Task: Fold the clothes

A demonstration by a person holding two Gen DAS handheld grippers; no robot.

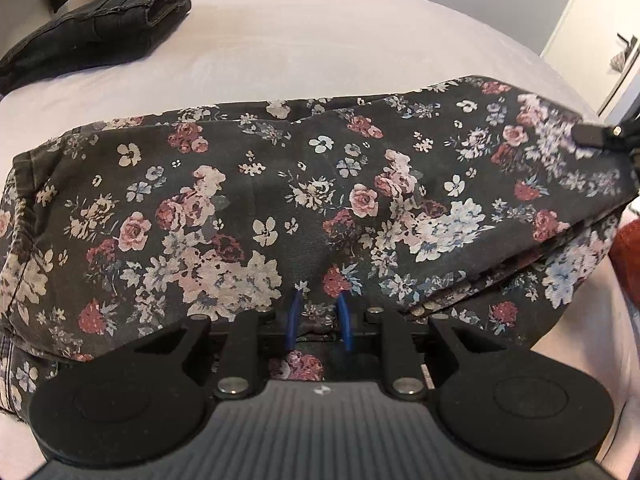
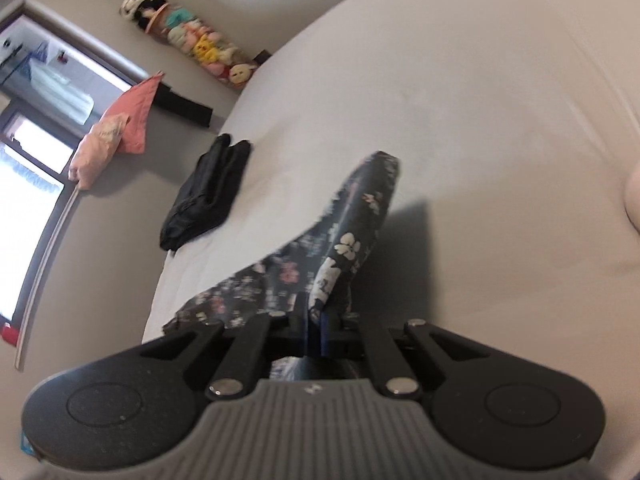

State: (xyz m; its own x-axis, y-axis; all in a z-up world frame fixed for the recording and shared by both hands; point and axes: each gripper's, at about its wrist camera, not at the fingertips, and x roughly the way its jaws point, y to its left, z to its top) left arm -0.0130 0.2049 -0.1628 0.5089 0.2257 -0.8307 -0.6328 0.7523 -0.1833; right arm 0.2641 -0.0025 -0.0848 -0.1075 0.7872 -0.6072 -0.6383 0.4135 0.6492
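A dark garment with a floral print [image 1: 320, 200] lies folded across the white bed [image 1: 320, 32]. At its near edge my left gripper [image 1: 319, 320] has a bunched fold of the fabric pinched between the blue pads. In the right wrist view the floral garment [image 2: 352, 240] rises off the sheet in a ridge toward my right gripper [image 2: 316, 328], which is shut on its end. The right gripper's black fingertip [image 1: 592, 135] shows at the garment's right end in the left wrist view.
A folded pile of black clothes [image 1: 96, 36] [image 2: 208, 192] sits near the bed's far left edge. Plush toys [image 2: 192, 40] line the wall, beside pink cloths [image 2: 120, 128] and a window [image 2: 24, 184]. White sheet [image 2: 480, 120] stretches beyond the garment.
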